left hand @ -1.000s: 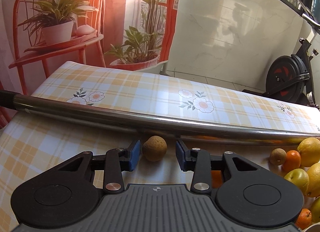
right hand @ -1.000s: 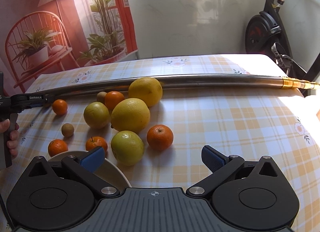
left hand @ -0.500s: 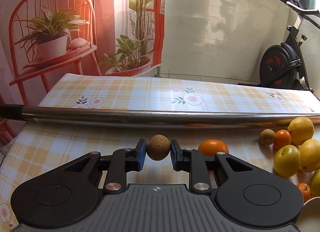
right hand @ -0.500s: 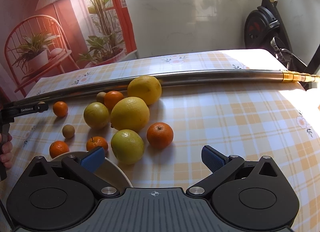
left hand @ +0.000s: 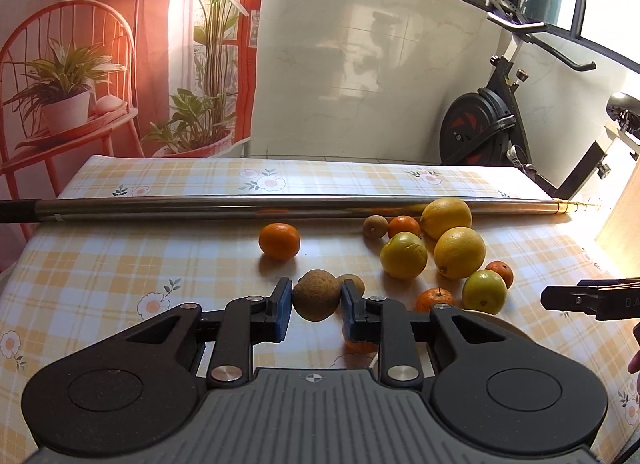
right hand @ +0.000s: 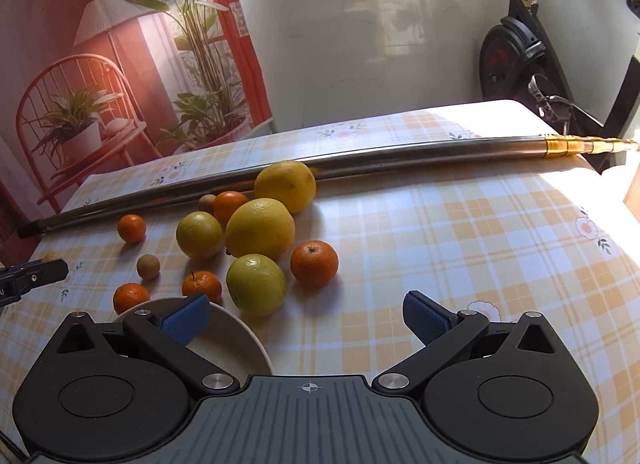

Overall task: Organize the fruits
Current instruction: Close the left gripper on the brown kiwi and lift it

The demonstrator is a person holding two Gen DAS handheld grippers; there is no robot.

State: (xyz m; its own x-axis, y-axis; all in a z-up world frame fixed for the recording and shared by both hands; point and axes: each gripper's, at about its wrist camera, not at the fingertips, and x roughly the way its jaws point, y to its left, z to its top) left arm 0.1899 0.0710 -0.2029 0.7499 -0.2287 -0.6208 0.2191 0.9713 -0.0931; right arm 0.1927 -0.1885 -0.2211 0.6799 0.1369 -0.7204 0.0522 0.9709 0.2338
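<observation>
Each gripper, the left gripper and the right gripper, is matte black plastic with two round housings bearing shallow circular recesses, and a ribbed grey centre plate stamped with a small crosshair mark. Angled black linkage arms pinned by silver round-headed screws carry fingers faced with textured blue pads. Triangular cut-outs pierce the outer links.

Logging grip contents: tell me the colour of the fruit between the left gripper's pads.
Dull brown fruit, clearest in the left wrist view.
</observation>
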